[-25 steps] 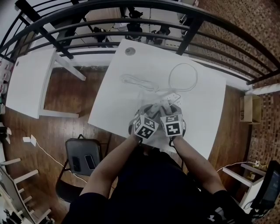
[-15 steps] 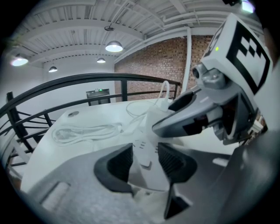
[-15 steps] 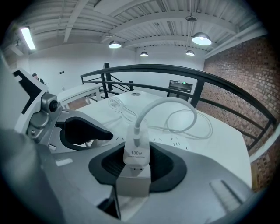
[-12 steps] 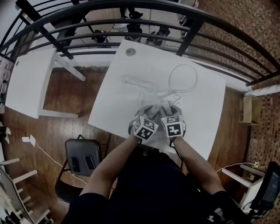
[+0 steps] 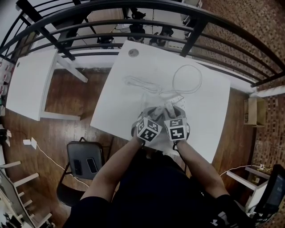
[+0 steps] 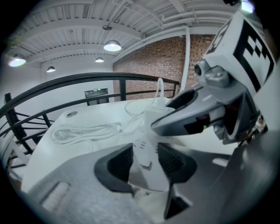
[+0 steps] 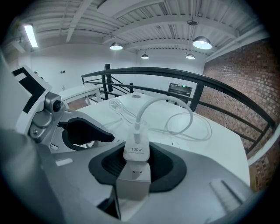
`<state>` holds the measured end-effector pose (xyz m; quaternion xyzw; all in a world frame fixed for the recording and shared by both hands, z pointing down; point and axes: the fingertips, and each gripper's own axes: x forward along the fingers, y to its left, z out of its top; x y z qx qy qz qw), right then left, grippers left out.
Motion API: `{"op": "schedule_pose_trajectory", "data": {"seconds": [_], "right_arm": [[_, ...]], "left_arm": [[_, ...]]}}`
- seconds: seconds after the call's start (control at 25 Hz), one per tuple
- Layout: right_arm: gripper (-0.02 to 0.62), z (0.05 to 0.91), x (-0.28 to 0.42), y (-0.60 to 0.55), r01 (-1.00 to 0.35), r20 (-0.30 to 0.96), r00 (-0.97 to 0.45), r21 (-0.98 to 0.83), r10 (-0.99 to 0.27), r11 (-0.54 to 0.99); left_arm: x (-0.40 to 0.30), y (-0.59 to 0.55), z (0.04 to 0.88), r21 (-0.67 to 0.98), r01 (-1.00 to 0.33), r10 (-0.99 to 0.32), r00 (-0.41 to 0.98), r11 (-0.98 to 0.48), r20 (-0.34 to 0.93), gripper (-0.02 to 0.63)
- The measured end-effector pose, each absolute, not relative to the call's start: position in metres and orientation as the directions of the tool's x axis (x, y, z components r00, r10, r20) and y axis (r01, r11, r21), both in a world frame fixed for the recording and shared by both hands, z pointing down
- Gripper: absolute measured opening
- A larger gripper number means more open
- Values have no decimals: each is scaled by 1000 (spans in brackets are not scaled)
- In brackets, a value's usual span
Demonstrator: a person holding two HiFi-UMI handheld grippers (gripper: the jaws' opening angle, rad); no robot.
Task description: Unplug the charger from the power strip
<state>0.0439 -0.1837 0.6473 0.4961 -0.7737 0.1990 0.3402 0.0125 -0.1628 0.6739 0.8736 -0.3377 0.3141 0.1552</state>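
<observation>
A white power strip [image 6: 142, 168] lies on the white table [image 5: 120, 102], and my left gripper [image 6: 144, 151] is shut on its near end. Further along the strip stands a white charger block [image 7: 136, 153] marked 100W. My right gripper [image 7: 137, 159] is shut on it, with a pad against each side. A white cable [image 7: 175, 105] rises from the charger's top and loops across the table [image 5: 187, 78]. The charger's prongs are hidden, so I cannot tell how deep it sits in the socket. In the head view both grippers sit side by side at the table's near edge, over the strip [image 5: 173, 103].
A bundled white cord [image 5: 138, 83] lies beyond the strip to the left. A small round disc [image 5: 132, 52] sits at the table's far corner. A black railing [image 5: 133, 9] runs behind the table. A second white table [image 5: 31, 82] and a chair [image 5: 84, 164] stand to the left.
</observation>
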Motion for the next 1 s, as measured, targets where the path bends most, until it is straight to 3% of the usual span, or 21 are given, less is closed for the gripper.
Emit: {"op": "schedule_pose_trajectory", "data": {"seconds": [0.6, 0.8, 0.88, 1.0], "right_arm": [[141, 634, 48, -185, -918, 656, -301, -3, -692, 396], [141, 630, 51, -182, -928, 661, -326, -86, -676, 364], [141, 625, 52, -180, -929, 652, -350, -150, -672, 338], [143, 613, 58, -177, -920, 625, -390, -246, -676, 304]], "left_arm": [[13, -164, 674, 49, -681, -495, 578, -731, 649, 179], [11, -164, 675, 59, -696, -481, 553, -716, 681, 176], [10, -162, 667, 70, -711, -482, 543, -700, 688, 103], [14, -156, 639, 137, -722, -507, 595, -678, 624, 100]]}}
